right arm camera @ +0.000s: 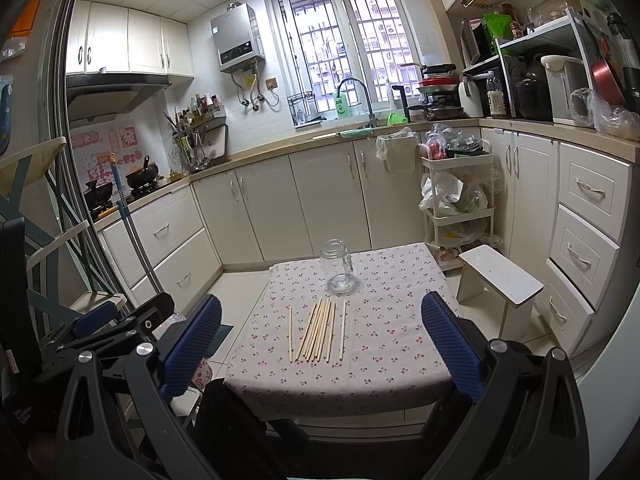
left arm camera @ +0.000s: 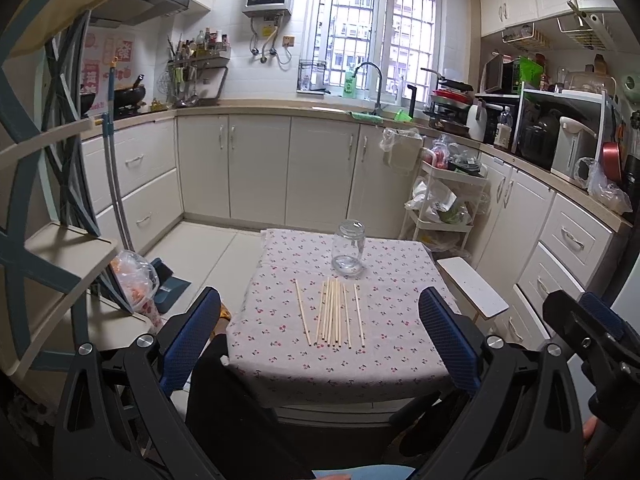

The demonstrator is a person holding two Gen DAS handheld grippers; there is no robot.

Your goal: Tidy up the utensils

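At the left edge of the left wrist view, a shelf unit (left arm camera: 48,248) with teal braces is cut off by the frame, and a plastic bag (left arm camera: 134,276) at its foot hides whatever it holds. Low in the frame, the left gripper (left arm camera: 320,344) has its blue-padded fingers (left arm camera: 192,344) spread wide, empty, short of the near edge of the table (left arm camera: 392,344). The chopsticks (left arm camera: 334,312) lie in a loose row at the centre of the cherry-print cloth, most bunched and touching, one apart on the left; their exact number is hard to make out. Just behind them, upright and open-mouthed, stands the glass jar (left arm camera: 349,249). Right of the table, a white stool (left arm camera: 472,286) stands near it, and a trolley (left arm camera: 448,200) behind is stuffed with bags. The right gripper (left arm camera: 592,332) intrudes at lower right, partly cut off. In its own view, the right gripper (right arm camera: 320,344) also has its fingers (right arm camera: 452,348) wide apart with nothing between them; dark clothing at the bottom hides the table's near legs.
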